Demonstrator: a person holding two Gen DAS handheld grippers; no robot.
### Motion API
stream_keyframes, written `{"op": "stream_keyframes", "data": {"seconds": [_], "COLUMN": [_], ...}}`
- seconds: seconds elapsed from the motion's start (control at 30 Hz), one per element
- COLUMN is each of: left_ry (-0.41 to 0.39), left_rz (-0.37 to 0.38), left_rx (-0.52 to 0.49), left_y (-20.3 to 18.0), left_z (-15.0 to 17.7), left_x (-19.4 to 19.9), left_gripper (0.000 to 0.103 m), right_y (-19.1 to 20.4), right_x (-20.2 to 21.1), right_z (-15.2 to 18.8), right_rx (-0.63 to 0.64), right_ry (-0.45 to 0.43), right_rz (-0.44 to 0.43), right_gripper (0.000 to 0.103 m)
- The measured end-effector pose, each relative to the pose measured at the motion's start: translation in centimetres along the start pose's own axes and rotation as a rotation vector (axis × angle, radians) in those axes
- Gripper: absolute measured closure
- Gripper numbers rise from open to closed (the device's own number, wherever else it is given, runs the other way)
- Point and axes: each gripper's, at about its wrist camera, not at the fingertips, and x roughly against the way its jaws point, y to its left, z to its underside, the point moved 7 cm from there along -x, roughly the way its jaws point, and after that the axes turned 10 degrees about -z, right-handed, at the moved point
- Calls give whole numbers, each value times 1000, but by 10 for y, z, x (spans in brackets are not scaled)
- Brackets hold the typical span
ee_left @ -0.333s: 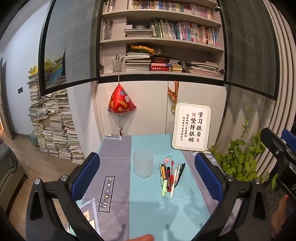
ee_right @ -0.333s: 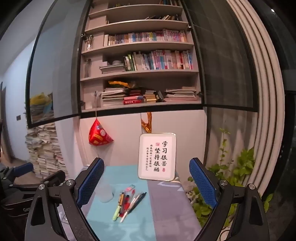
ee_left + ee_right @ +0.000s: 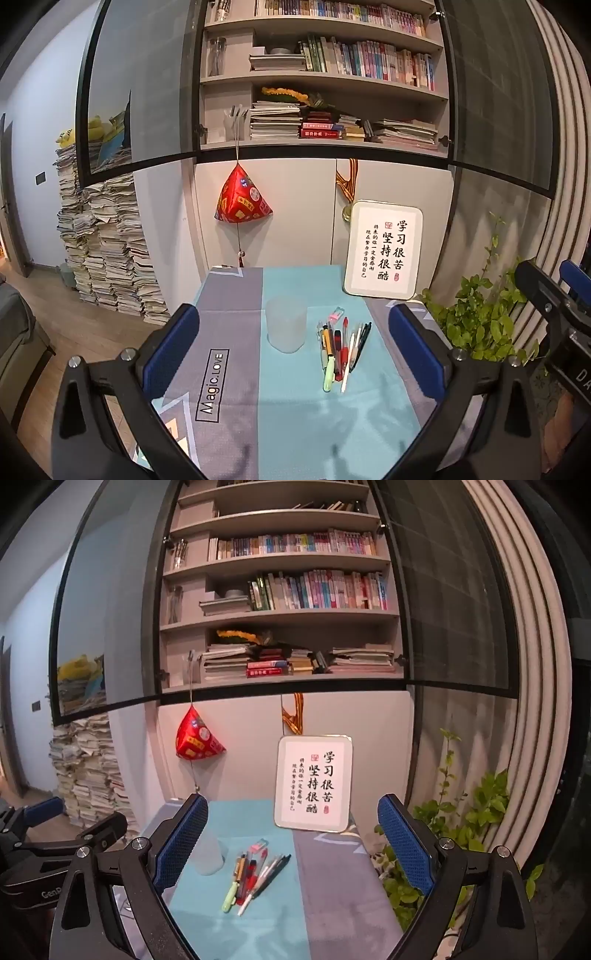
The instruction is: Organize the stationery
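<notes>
Several pens and markers (image 3: 341, 349) lie in a loose bundle on the teal and grey tablecloth (image 3: 295, 406), just right of a frosted plastic cup (image 3: 287, 328) that stands upright. In the right wrist view the pens (image 3: 255, 877) lie right of the cup (image 3: 208, 856). My left gripper (image 3: 293, 354) is open and empty, held above the near part of the table, with cup and pens between its blue pads. My right gripper (image 3: 291, 843) is open and empty, further right and higher.
A framed calligraphy sign (image 3: 384, 251) leans against the cabinet at the table's back right. A green plant (image 3: 476, 321) stands off the right edge. A red pyramid ornament (image 3: 242, 201) hangs behind. Paper stacks (image 3: 103, 251) rise at left.
Both views show almost the same scene; the left gripper has shifted very slightly. Pens and cup have not moved.
</notes>
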Motion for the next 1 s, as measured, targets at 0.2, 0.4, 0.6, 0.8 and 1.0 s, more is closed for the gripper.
{"op": "stream_keyframes", "data": {"seconds": [0.2, 0.4, 0.6, 0.8, 1.0], "left_ry": [5, 12, 18, 21, 21], "left_rz": [-3, -2, 1, 8, 13], "left_rx": [-1, -3, 2, 1, -1], "left_y": [0, -1, -1, 0, 0], "left_z": [1, 2, 4, 4, 5], "left_x": [-3, -9, -12, -15, -17], "left_gripper": [1, 1, 1, 1, 1], "right_y": [-21, -25, -22, -18, -18], "right_x": [-2, -9, -16, -22, -27], "right_z": [-1, 5, 8, 9, 11], "right_rx": [-13, -23, -20, -14, -22], "right_ry": [10, 29, 45, 60, 75], "right_rz": [1, -1, -6, -9, -12], "right_gripper": [9, 9, 9, 9, 9]}}
